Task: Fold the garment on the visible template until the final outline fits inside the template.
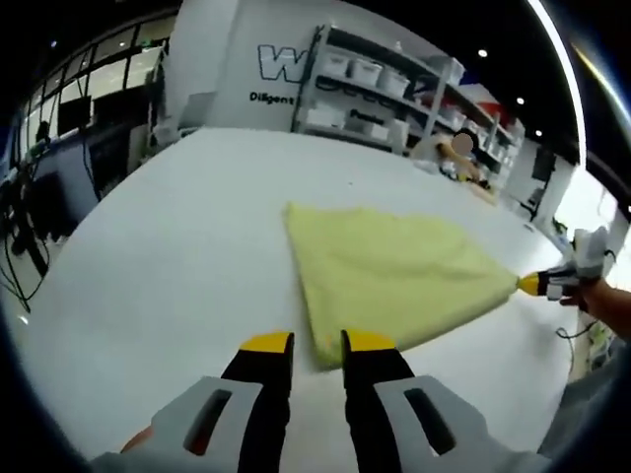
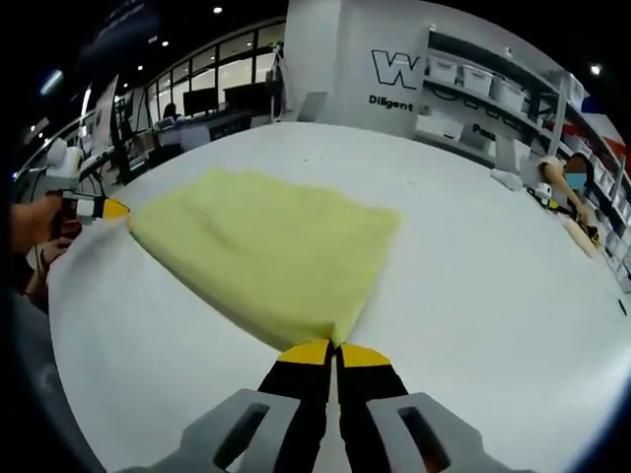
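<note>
The right gripper (image 2: 335,352) was clenched on the yellow garment's (image 2: 266,246) near corner; the left gripper (image 1: 317,342) stood released. Advisable: left grasps its corner, both lift evenly above the worktop (image 2: 473,286).

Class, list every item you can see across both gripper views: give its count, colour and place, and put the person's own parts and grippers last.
Garment: one, pale yellow, lying folded flat on the table, corners at both grippers.
Table: one, white, under the garment.
Shelving: one rack, light grey with pale bins, against the back wall.
Wall lettering: dark, on the white wall.
Monitors: dark, at desks beyond the table.
Hand: one, at the view's left edge.
Left gripper: yellow tips, jaws slightly apart at the garment's near corner.
Right gripper: yellow tips, closed on the garment's corner.
</note>
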